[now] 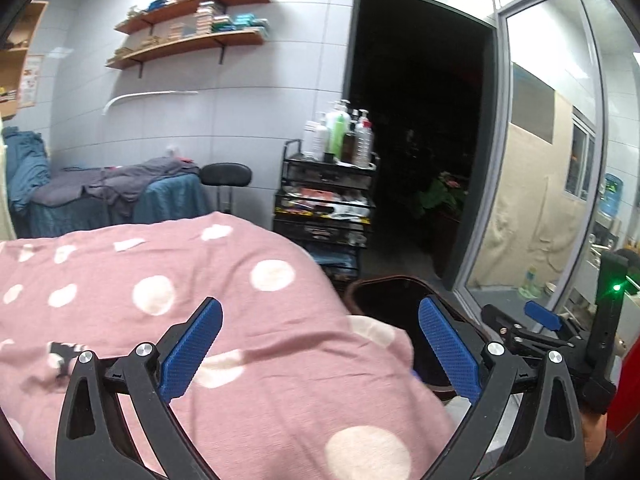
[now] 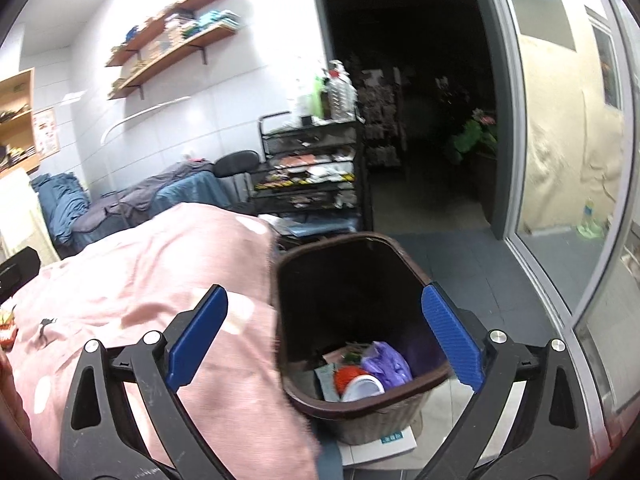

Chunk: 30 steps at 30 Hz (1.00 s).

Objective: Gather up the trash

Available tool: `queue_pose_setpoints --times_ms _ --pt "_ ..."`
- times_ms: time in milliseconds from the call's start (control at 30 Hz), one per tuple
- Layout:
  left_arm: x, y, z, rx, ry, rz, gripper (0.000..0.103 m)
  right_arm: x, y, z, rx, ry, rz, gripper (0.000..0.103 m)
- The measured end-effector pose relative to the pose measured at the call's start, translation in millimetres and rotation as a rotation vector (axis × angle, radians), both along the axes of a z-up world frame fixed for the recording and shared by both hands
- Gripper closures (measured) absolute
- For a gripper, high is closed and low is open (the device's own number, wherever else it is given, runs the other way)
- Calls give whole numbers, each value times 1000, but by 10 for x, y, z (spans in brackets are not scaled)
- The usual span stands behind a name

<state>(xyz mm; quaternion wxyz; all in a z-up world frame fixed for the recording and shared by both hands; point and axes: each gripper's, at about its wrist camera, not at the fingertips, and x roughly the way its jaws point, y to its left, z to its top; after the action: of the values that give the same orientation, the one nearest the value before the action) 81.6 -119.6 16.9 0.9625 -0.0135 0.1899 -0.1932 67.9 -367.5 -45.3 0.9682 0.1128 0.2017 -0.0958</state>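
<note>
Hovering wide-open, right tool (image 2: pixel 324 340) above brown bin (image 2: pixel 360 404).

Indoor light, bright and even on the white tiled wall (image 1: pixel 248 112); slightly blown out in the right wrist view. Doorway (image 1: pixel 416 120) near black, detail inside lost. Glare patches top right on the glass partition (image 1: pixel 552 152). Green LED flare at right edge of the left wrist view. Heavy fisheye bend: door frame and wall shelves (image 1: pixel 188 40) curved, black vignette in the corners. Motion blur on the pink dotted blanket (image 1: pixel 200 320), its edge smeared beside the brown waste basket (image 2: pixel 360 400). Basket interior dark at the top, contents at the bottom lit and fairly sharp. Blue pads (image 2: pixel 452 336) crisp.
</note>
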Motion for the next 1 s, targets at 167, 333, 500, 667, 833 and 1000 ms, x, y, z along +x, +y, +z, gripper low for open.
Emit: queue_pose_setpoints --times_ms 167,333,500,667,833,1000 --pt "-117 322 -30 -19 -19 110 5 -47 276 79 -26 -43 44 6" --pt "-258 605 -62 -35 -42 214 5 -128 555 118 -50 -76 92 6" --pt "-398 813 -115 -41 -57 277 5 -225 764 118 -52 -104 133 6" --pt "-500 1002 -179 -53 -53 339 5 -325 991 98 -65 -110 181 6" --pt "-607 1102 -215 -45 -74 376 5 -452 1176 88 -83 -123 217 6" --pt "-732 1088 -245 -24 -90 380 5 -547 1288 91 -107 -148 238 6"
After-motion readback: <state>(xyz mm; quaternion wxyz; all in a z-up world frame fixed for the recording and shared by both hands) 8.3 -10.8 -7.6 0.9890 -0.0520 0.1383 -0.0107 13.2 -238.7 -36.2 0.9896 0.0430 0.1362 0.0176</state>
